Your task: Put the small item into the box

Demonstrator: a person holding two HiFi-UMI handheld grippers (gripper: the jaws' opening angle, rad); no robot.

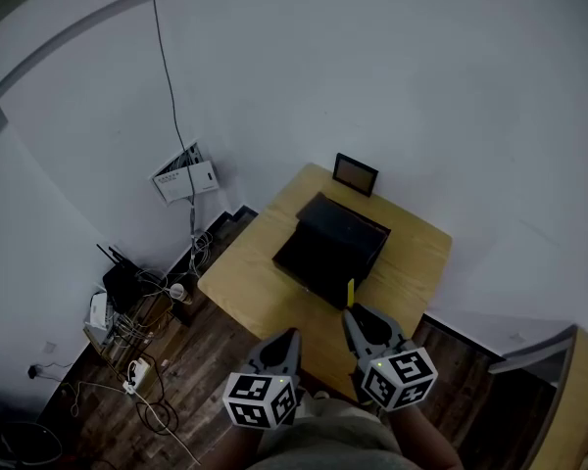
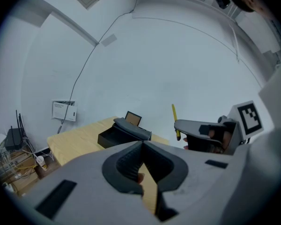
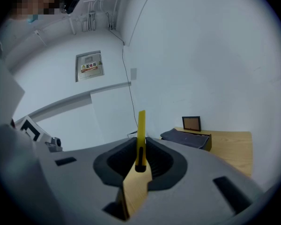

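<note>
A black box lies open on the wooden table, its lid tipped back toward the wall. The small item is a thin yellow stick-like tool. My right gripper is shut on it above the table's near edge, just short of the box. In the right gripper view the yellow tool stands upright between the jaws of the right gripper, with the box ahead to the right. My left gripper hangs beside it, shut and empty; the left gripper view shows its tips touching.
A small picture frame stands at the table's far edge against the white wall. On the floor to the left sits a rack with routers and tangled cables. A wall box with a cable hangs behind. A wooden panel stands at the right.
</note>
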